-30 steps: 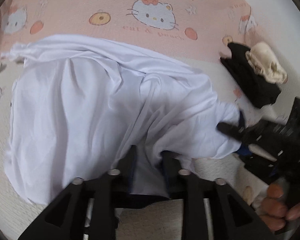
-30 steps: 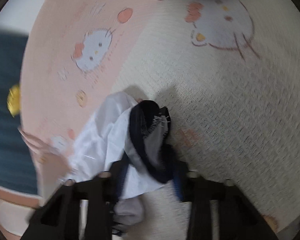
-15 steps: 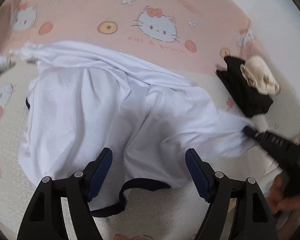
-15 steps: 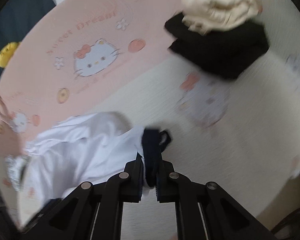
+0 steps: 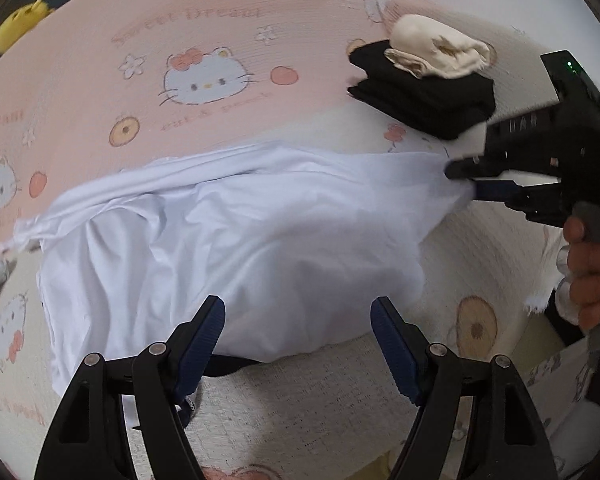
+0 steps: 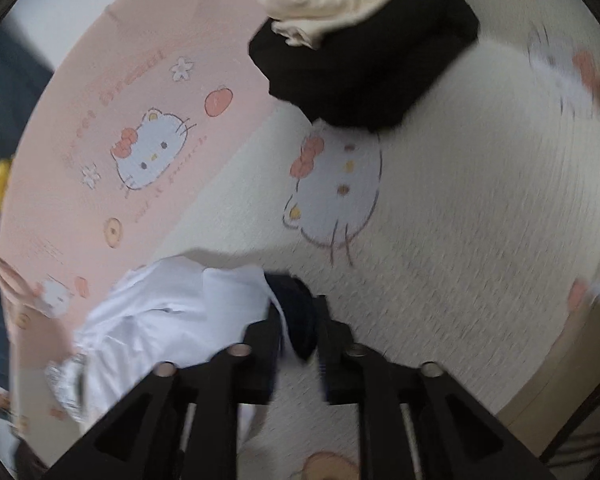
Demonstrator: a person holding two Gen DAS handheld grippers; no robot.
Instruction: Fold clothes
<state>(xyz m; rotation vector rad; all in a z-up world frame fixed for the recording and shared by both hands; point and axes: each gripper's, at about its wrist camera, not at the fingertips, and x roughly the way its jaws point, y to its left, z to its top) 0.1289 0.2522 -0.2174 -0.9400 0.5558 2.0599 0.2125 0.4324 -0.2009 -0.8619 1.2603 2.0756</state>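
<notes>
A white garment (image 5: 260, 240) with navy trim (image 5: 228, 364) lies crumpled and spread across the bed sheet (image 5: 80, 92). My left gripper (image 5: 298, 308) hovers open above its near hem, nothing between the blue pads. My right gripper (image 5: 464, 180) reaches in from the right, at the garment's far right corner. In the right wrist view its jaws are opening around a bunch of navy trim (image 6: 296, 312), which still sits between them, with the white garment (image 6: 172, 312) to the left of the gripper (image 6: 298, 316). That view is blurred.
A folded black garment (image 5: 420, 96) with a cream one (image 5: 436, 52) on top lies at the back right, just beyond the right gripper; the same black pile (image 6: 360, 68) fills the top of the right wrist view. A yellow toy (image 5: 20, 24) sits beyond the bed. A hand (image 5: 588, 264) grips the right handle.
The left gripper let go of the near hem, opened wide and pulled back. The right gripper carried the trimmed corner towards the black pile, and its jaws now stand wider apart.
</notes>
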